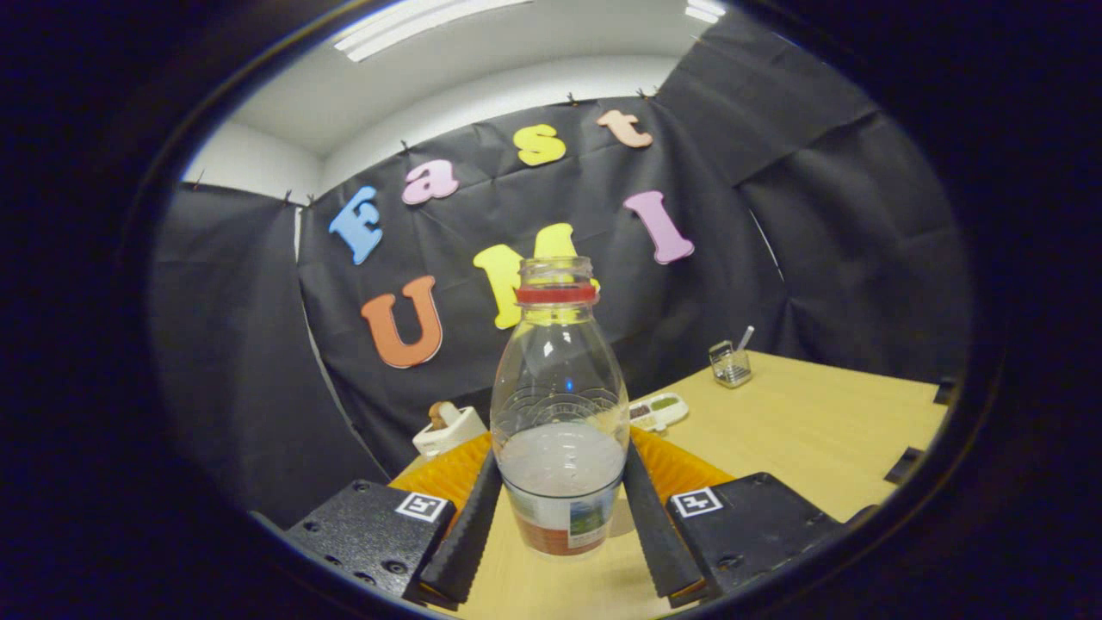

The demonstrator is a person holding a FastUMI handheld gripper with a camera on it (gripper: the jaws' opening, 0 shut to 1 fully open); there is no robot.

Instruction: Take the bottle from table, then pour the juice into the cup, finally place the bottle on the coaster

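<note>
A clear plastic bottle [560, 405] stands upright between my fingers, cap off, with a red ring around its neck. Pale cloudy liquid fills roughly its lower third, above a label near the base. My gripper [563, 449] is shut on the bottle, one finger [469, 525] pressing its left side and the other its right. Whether the base touches the wooden table [801, 430] or hangs just over it, I cannot tell. Right behind the bottle lies an orange ribbed piece [680, 469], partly hidden by it and my fingers.
Beyond the orange piece, a white holder [452, 430] with something brown in it sits left near the black cloth wall. A small white flat device [659, 412] lies just right of the bottle's shoulder. Farther right stands a small clear container [730, 365] with a stick.
</note>
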